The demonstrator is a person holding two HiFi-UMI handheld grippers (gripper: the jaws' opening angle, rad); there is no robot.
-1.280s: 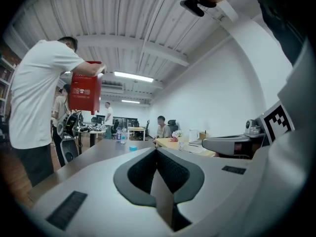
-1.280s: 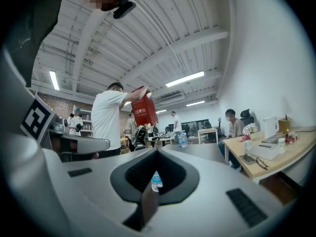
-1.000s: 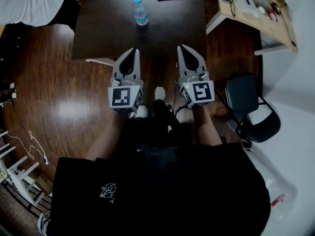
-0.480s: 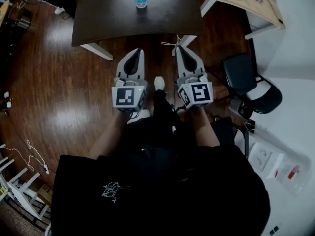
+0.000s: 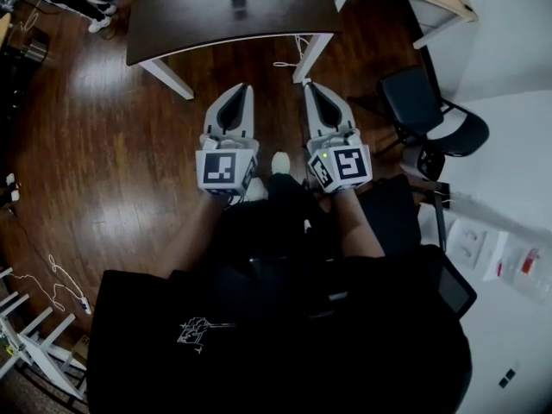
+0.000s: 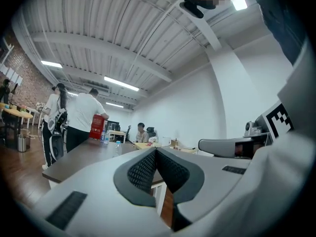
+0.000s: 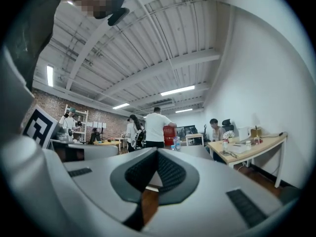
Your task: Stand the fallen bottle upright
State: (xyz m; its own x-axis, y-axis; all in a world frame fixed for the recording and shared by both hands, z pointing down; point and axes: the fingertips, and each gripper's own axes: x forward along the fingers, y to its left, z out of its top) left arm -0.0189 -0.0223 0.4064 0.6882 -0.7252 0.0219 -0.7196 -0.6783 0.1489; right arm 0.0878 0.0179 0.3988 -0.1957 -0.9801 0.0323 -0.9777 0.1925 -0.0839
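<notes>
Seen from the head view, my left tool (image 5: 238, 89) and my right tool (image 5: 311, 85) are held side by side in front of my body, near each other but apart, both pointing level and away from me. Each carries a cube with a black-and-white square marker at its rear: the left cube (image 5: 222, 170) and the right cube (image 5: 345, 164). My bare left forearm (image 5: 185, 241) and right forearm (image 5: 358, 224) run back to a black shirt (image 5: 276, 343). In the left gripper view the dark textured pads (image 6: 143, 171) meet at the tip, with nothing between them. The right gripper view shows the same: jaws together, empty.
</notes>
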